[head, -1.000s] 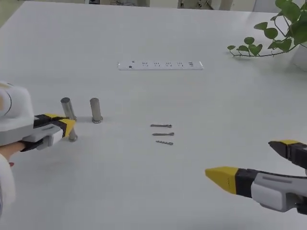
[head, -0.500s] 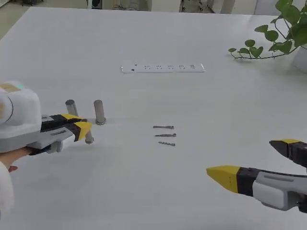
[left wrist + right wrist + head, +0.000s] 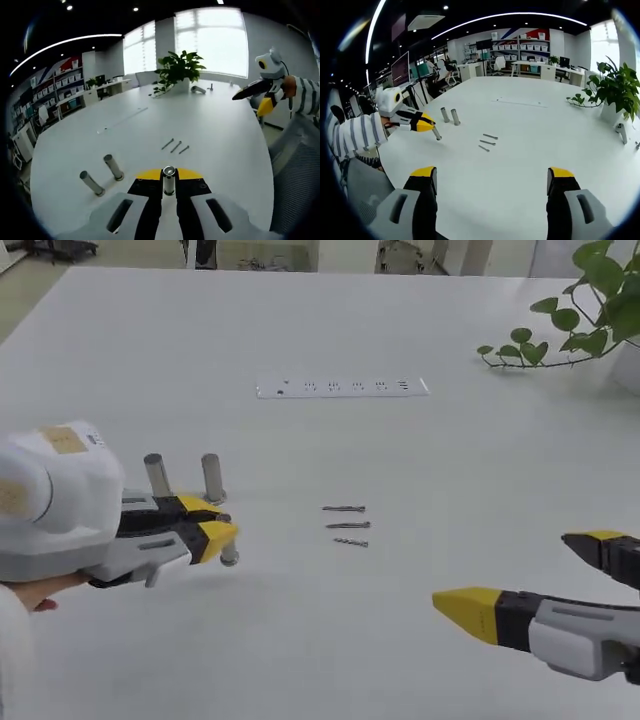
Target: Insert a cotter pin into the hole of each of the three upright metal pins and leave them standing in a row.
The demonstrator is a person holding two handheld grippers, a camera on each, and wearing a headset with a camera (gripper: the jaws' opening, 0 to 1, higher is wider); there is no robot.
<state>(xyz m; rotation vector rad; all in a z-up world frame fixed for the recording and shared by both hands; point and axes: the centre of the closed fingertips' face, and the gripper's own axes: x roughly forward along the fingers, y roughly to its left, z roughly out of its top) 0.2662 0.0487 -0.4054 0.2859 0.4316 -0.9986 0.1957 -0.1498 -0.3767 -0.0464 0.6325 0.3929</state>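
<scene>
My left gripper (image 3: 215,528) is shut on one grey metal pin (image 3: 169,181), carried just above the table; the pin's foot (image 3: 229,558) pokes out below the yellow tips. Two more upright metal pins (image 3: 157,475) (image 3: 212,477) stand side by side behind it, also seen as pins (image 3: 92,182) (image 3: 113,166) in the left gripper view. Three small cotter pins (image 3: 346,525) lie in a stack of parallel lines mid-table, cotter pins (image 3: 487,142) in the right gripper view. My right gripper (image 3: 525,580) hovers open at the front right, away from everything.
A white power strip (image 3: 342,388) lies across the far middle of the table. A potted plant (image 3: 585,305) trails leaves at the back right corner. Office desks and shelves stand beyond the table.
My left gripper has carried the metal pin rightwards, away from the two standing pins and toward the cotter pins. The right gripper has stayed put.
</scene>
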